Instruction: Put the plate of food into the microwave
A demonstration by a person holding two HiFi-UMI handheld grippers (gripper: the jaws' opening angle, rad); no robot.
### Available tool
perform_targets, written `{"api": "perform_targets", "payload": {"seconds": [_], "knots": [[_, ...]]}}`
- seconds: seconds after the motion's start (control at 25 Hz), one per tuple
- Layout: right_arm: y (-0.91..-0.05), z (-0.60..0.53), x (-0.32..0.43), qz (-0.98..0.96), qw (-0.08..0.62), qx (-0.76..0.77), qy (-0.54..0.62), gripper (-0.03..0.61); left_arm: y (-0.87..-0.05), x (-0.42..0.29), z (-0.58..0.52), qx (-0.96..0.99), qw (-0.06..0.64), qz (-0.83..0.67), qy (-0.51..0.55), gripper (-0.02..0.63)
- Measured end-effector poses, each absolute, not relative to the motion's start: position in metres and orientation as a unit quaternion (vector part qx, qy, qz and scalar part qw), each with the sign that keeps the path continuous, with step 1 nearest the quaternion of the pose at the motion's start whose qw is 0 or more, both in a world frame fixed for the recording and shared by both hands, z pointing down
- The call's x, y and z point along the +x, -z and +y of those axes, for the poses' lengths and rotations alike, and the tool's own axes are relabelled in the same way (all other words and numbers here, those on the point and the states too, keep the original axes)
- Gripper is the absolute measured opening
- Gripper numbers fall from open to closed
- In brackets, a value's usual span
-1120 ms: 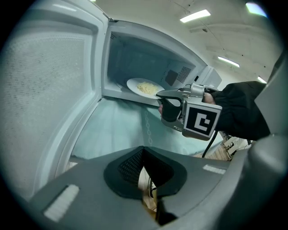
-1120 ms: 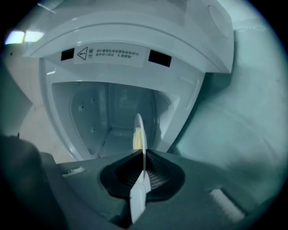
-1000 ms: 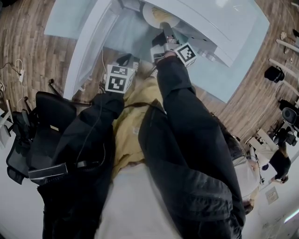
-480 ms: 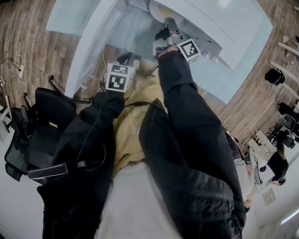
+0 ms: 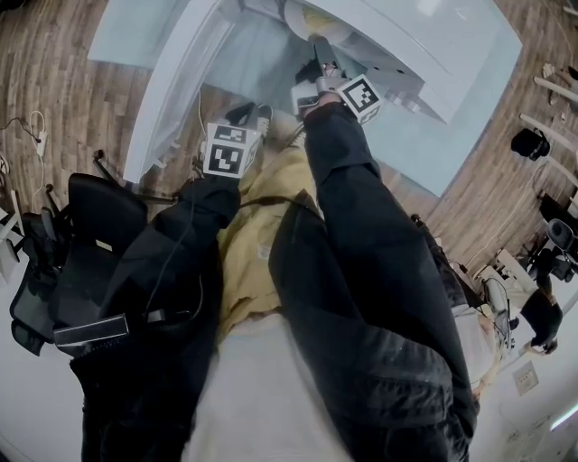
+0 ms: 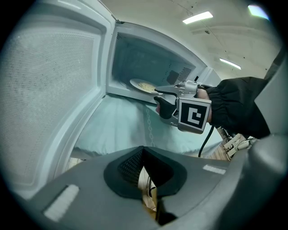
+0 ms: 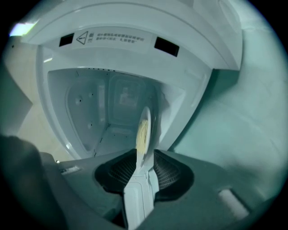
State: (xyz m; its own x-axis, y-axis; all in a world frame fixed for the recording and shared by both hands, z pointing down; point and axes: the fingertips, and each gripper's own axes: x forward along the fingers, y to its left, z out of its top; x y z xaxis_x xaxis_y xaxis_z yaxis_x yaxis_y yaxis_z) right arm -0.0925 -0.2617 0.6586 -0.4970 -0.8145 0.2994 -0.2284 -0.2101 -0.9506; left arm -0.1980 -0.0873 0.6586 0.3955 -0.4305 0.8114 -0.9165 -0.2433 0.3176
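The white microwave [image 5: 406, 36] stands with its door [image 5: 172, 81] swung wide to the left. A white plate of yellow food [image 5: 312, 20] sits in the mouth of the cavity [image 6: 148, 63]. My right gripper [image 5: 318, 43] reaches to the plate's near rim. In the right gripper view the plate [image 7: 144, 128] shows edge-on between the pads of the right gripper [image 7: 145, 152], with a gap on each side. Those jaws have just been opening. My left gripper [image 5: 246, 115] hangs lower, in front of the door, pointing down, shut and holding nothing. The left gripper view shows the plate [image 6: 143, 85] and the right gripper [image 6: 157, 90].
The microwave rests on a pale table [image 5: 470, 126] over a wood floor. A black office chair [image 5: 90, 235] stands at the left. Another person [image 5: 542, 316] is at the far right edge. The open door [image 6: 54, 90] fills the space left of the cavity.
Almost nothing differs in the head view: the right gripper stays at the microwave's mouth by the plate, and the left gripper holds its place.
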Motion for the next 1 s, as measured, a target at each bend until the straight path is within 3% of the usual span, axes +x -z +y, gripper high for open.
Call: {"api": "perform_targets", "payload": {"seconds": [0.24, 0.64, 1.0], "knots": [[-0.636, -0.230, -0.109, 0.641, 0.171, -0.420, 0.619, 0.101, -0.645, -0.191, -0.093, 0.739, 0.395, -0.465, -0.287, -0.003], [-0.577, -0.179, -0.100, 0.732, 0.083, -0.409, 0.538, -0.003, -0.591, -0.164, -0.118, 0.770, 0.354, -0.468, -0.249, -0.002], [-0.500, -0.161, -0.071, 0.812, 0.022, -0.419, 0.405, -0.003, -0.525, -0.137, -0.139, 0.799, 0.309, -0.476, -0.199, -0.002]]}}
